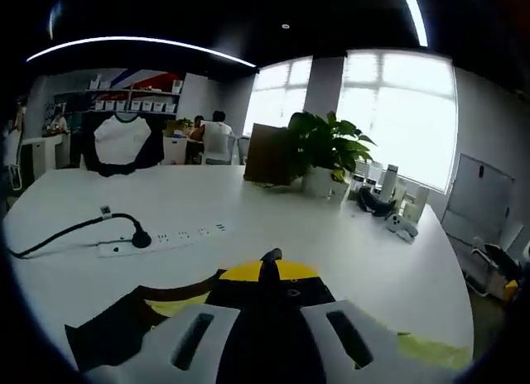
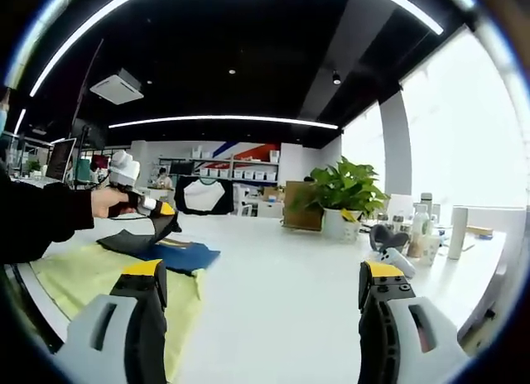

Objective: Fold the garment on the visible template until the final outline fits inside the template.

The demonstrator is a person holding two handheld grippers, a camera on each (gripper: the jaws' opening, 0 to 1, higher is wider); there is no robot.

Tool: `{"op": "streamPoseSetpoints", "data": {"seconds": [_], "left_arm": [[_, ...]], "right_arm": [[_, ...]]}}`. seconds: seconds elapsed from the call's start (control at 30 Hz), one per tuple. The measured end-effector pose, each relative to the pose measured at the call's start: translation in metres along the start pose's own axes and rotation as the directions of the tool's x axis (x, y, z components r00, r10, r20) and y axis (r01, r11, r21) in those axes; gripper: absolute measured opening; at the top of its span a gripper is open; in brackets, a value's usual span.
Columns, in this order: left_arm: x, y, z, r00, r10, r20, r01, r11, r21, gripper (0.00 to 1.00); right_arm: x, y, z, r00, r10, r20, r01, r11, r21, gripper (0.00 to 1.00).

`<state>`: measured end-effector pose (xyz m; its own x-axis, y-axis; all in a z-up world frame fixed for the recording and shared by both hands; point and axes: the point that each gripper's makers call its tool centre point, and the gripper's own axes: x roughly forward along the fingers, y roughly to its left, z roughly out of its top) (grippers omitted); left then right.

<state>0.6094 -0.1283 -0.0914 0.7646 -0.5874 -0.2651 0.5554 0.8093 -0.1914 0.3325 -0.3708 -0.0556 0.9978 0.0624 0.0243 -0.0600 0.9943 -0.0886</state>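
Garment (image 2: 157, 250), dark with a blue part and yellow trim, lies on the yellow-green template (image 2: 99, 289) spread over the white table (image 2: 281, 268). In the right gripper view, the left gripper (image 2: 161, 223) appears left of the potted plant (image 2: 344, 198), held in a person's hand (image 2: 112, 200) and pinching up a dark flap of the cloth. The right gripper (image 2: 261, 297) stands nearer, its jaws spread wide with nothing between them. In the left gripper view, a power strip (image 1: 161, 239) with a black plug lies left of the plant, and the jaws are pressed together on dark fabric below it.
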Motion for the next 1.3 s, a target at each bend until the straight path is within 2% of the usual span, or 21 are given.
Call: {"op": "streamPoseSetpoints", "data": {"seconds": [0.2,0.43,0.53,0.67,0.73,0.8,0.9,0.93,0.97,1.03,1.1,1.23,1.3], "left_arm": [[0.016,-0.005,-0.02,0.999,-0.006,-0.041,0.006,1.0,0.011,0.03],[0.031,-0.011,-0.047,0.996,-0.01,-0.086,0.006,0.999,-0.047,0.03],[0.035,-0.015,-0.056,0.995,-0.021,-0.095,0.017,0.999,-0.046,0.04],[0.042,-0.019,-0.061,0.993,-0.046,-0.106,0.041,0.998,-0.048,0.06],[0.044,-0.021,-0.059,0.995,-0.055,-0.082,0.052,0.998,-0.038,0.09],[0.055,-0.027,-0.058,0.992,-0.083,-0.093,0.074,0.992,-0.098,0.11],[0.054,-0.037,-0.055,0.99,-0.114,-0.078,0.103,0.986,-0.131,0.17],[0.053,-0.039,-0.052,0.991,-0.12,-0.066,0.112,0.987,-0.118,0.17],[0.053,-0.042,-0.045,0.992,-0.125,-0.021,0.124,0.991,-0.044,0.18],[0.051,-0.038,-0.038,0.996,-0.092,-0.004,0.092,0.994,0.057,0.26],[0.044,-0.046,-0.028,0.993,-0.113,0.039,0.106,0.983,0.152,0.34],[0.034,-0.047,-0.022,0.992,-0.121,0.036,0.114,0.979,0.168,0.47],[0.026,-0.05,-0.023,0.989,-0.147,0.021,0.14,0.97,0.199,0.55]], "right_arm": [[0.001,0.0,-0.001,1.0,0.0,-0.006,0.0,1.0,0.0,0.99],[0.003,0.003,-0.002,1.0,0.006,-0.01,-0.005,1.0,0.006,0.99],[0.003,0.004,-0.002,1.0,0.005,-0.01,-0.005,1.0,0.005,0.99],[0.004,0.005,-0.002,1.0,0.01,-0.017,-0.01,1.0,0.009,0.99],[0.003,0.003,-0.001,1.0,0.008,-0.013,-0.008,1.0,0.008,0.99],[0.003,-0.001,0.0,1.0,0.002,-0.008,-0.002,1.0,0.006,0.99],[0.004,-0.005,-0.002,1.0,0.001,-0.012,-0.001,1.0,0.007,0.99],[0.004,-0.006,-0.003,1.0,0.001,-0.014,-0.001,1.0,0.007,0.99],[0.004,-0.006,-0.004,1.0,0.002,-0.014,-0.002,1.0,0.008,0.99],[0.005,-0.007,-0.004,1.0,0.002,-0.015,-0.002,1.0,0.01,0.99],[0.005,-0.008,-0.005,1.0,0.003,-0.016,-0.002,1.0,0.009,0.99],[0.006,-0.007,-0.006,1.0,0.008,-0.015,-0.008,1.0,0.014,0.99],[0.006,-0.008,-0.005,1.0,0.01,-0.012,-0.009,1.0,0.015,0.99]]}}
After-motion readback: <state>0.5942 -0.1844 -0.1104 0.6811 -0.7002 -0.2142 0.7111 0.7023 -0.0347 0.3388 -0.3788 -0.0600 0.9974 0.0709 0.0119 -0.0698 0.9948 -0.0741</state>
